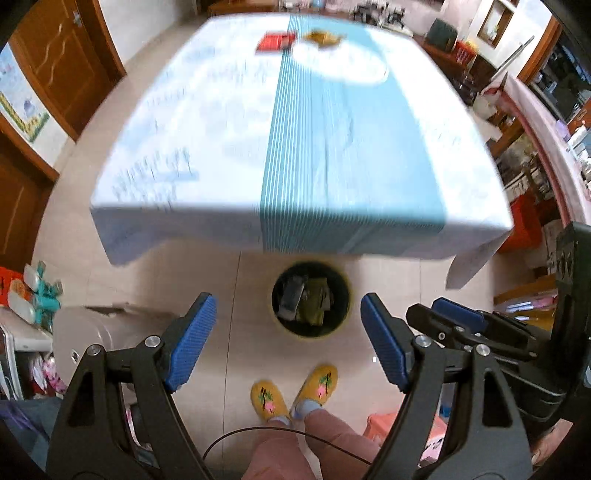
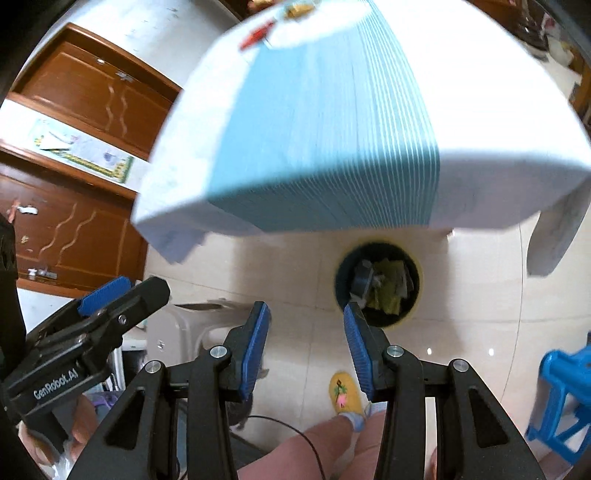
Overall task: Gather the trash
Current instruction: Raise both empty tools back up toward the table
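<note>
A round dark bin (image 1: 311, 300) with a yellow rim stands on the floor below the table's front edge, holding several wrappers; the right wrist view shows the bin (image 2: 377, 283) too. On the far side of the tablecloth lie a red packet (image 1: 275, 41) and a yellow-brown wrapper (image 1: 322, 37), blurred; they show as the red packet (image 2: 256, 35) and the yellow wrapper (image 2: 297, 9) in the right wrist view. My left gripper (image 1: 288, 314) is open and empty, high above the bin. My right gripper (image 2: 304, 320) is open with nothing between its blue pads.
A table (image 1: 207, 147) under a white and blue striped cloth fills the upper part. A person's legs and yellow slippers (image 1: 293, 391) stand below. A beige appliance (image 1: 110, 332) sits at the left, a blue stool (image 2: 565, 387) at the right, brown doors (image 2: 85, 110) behind.
</note>
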{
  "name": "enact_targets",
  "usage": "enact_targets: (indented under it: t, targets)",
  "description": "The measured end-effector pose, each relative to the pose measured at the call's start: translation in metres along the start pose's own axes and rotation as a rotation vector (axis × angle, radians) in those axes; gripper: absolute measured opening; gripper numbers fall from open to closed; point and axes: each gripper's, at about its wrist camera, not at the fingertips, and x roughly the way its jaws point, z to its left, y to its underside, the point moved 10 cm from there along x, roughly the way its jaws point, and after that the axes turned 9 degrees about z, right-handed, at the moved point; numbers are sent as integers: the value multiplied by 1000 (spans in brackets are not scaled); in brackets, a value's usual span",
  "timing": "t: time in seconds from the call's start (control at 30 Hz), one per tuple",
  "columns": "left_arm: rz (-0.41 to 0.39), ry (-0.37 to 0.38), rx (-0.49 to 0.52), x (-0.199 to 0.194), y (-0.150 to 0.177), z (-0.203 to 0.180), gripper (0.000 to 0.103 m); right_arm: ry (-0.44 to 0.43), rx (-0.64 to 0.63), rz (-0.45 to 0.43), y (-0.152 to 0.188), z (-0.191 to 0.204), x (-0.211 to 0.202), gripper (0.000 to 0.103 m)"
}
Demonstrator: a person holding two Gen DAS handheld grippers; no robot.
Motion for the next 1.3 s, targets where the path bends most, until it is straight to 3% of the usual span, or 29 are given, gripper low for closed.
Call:
enact_targets:
  t: [0.2, 0.37, 0.6, 0.73, 0.97, 1.2, 1.3]
  targets:
    - [-102, -26, 10, -64, -40, -11, 78, -9, -61, -90, -34, 27, -62, 43]
    - [-140, -31, -6, -99, -70, -12, 78, -3, -103, -155, -74, 42, -97, 43]
    - [-171, -22, -23, -114, -132, -2, 78, -5, -131, -241, -145, 55, -136, 44]
    - [-186, -7, -12, -112, -185, 8, 78, 18, -137, -282, -196, 60, -145, 44]
    - [-158, 38, 31, -73, -303, 26, 78, 95, -109, -315, -314, 61, -138, 48]
    - [-22, 74, 63, 25, -423, 46, 78, 156, -68, -300, -443, 50, -92, 55]
    - [37, 88, 50, 70, -453, 54, 78, 180, -53, -285, -496, 37, -58, 58]
